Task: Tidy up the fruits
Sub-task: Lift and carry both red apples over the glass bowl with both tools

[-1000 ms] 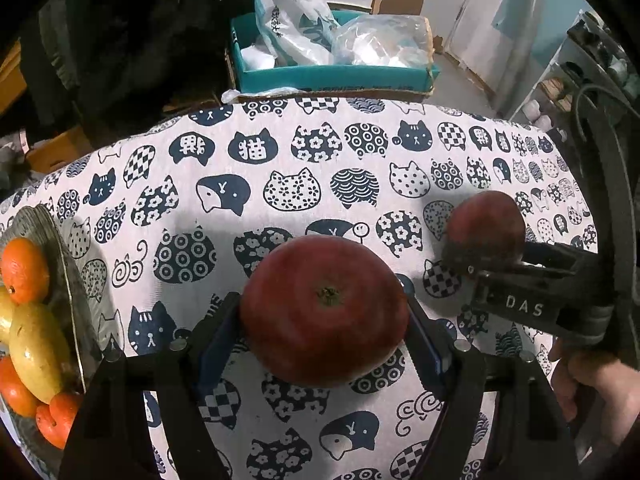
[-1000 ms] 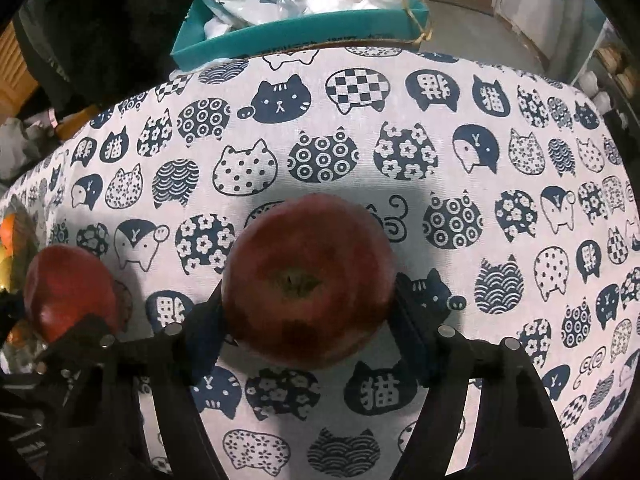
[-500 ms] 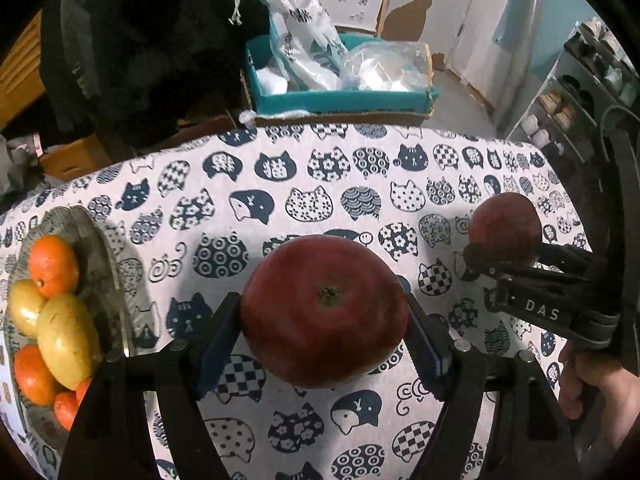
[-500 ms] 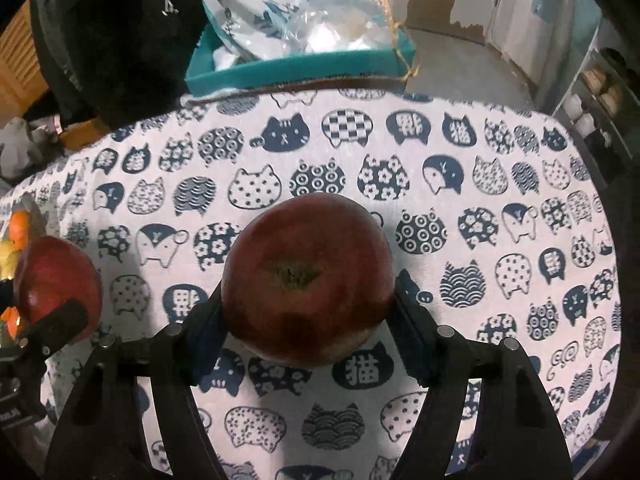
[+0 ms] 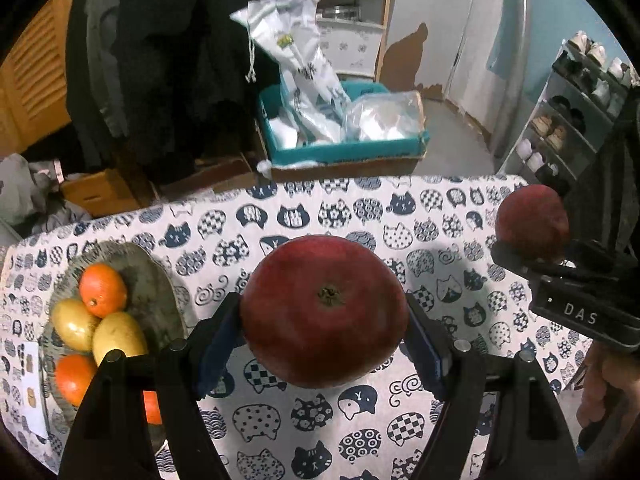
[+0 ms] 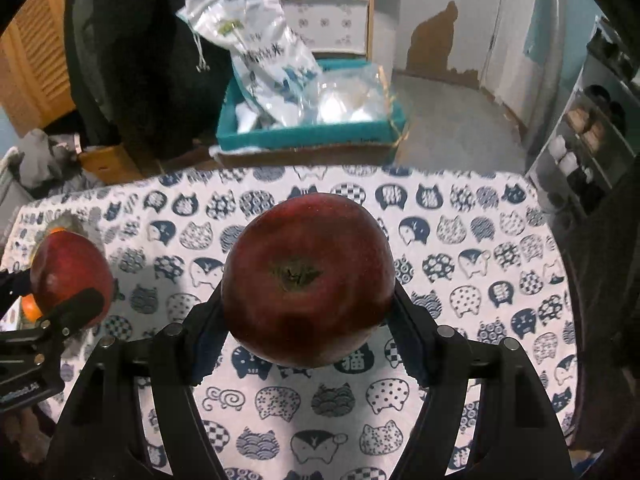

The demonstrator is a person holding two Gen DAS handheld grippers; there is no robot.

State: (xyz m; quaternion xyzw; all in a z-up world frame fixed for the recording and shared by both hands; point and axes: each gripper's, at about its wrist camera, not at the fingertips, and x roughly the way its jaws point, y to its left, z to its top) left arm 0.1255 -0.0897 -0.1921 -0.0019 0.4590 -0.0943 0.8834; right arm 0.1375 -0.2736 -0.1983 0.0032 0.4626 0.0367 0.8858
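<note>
**Plate lies to the left of both held apples**

The tablecloth (image 5: 360, 216) carries a plate (image 5: 154, 280) of oranges and pears at its left end. The left gripper (image 5: 324, 320) is clamped on one apple (image 5: 324, 312), clear above the cloth. The right gripper (image 6: 306, 308) is clamped on a second apple (image 6: 308, 280). The left gripper is judged nearer the plate.
</note>
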